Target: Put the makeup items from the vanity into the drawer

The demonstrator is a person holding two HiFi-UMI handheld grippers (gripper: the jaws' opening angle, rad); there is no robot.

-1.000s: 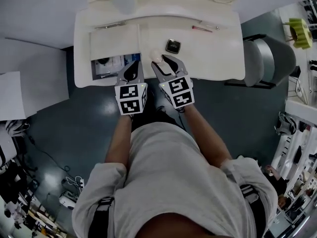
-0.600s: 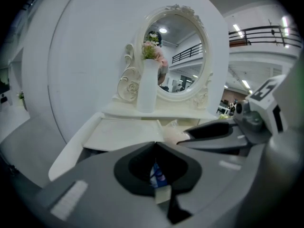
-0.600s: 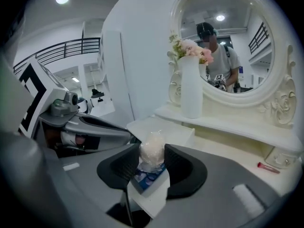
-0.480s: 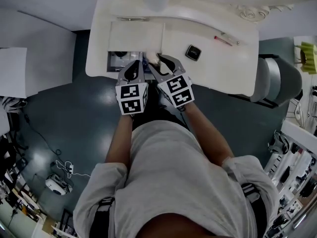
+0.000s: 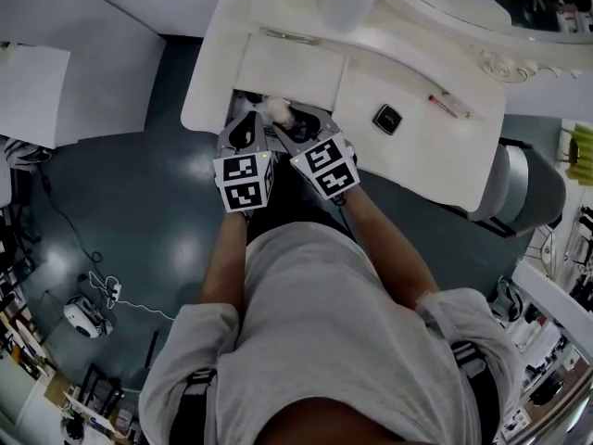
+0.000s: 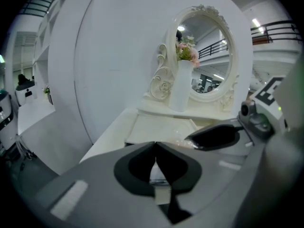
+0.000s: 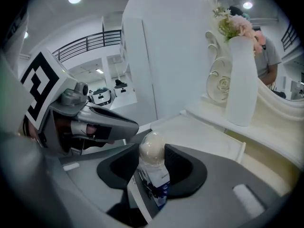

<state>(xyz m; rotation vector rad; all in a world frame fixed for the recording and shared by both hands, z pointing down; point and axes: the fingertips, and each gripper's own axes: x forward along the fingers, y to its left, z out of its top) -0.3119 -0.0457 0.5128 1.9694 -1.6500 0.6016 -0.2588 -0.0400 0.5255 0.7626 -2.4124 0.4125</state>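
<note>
Both grippers hover at the vanity's (image 5: pixel 417 156) open drawer (image 5: pixel 238 101). The right gripper (image 7: pixel 152 156) clasps a beige makeup sponge (image 7: pixel 151 147) (egg-shaped), and the left gripper (image 6: pixel 156 149) is clenched on nothing.

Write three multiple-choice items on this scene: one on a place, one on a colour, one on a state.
1. Where is the black compact?
A. in the drawer
B. on the vanity top
C. on the floor

2. What colour is the sponge in the right gripper?
A. red
B. green
C. cream

3. How do the jaws of the left gripper stand?
A. shut on nothing
B. wide open
C. shut on a brush

Answers:
1 B: the head view shows it lying on the white top, to the right of both grippers.
2 C: the right gripper view shows a pale cream dome pinched between the jaws.
3 A: the left gripper view shows the jaws meeting with nothing between them.
</note>
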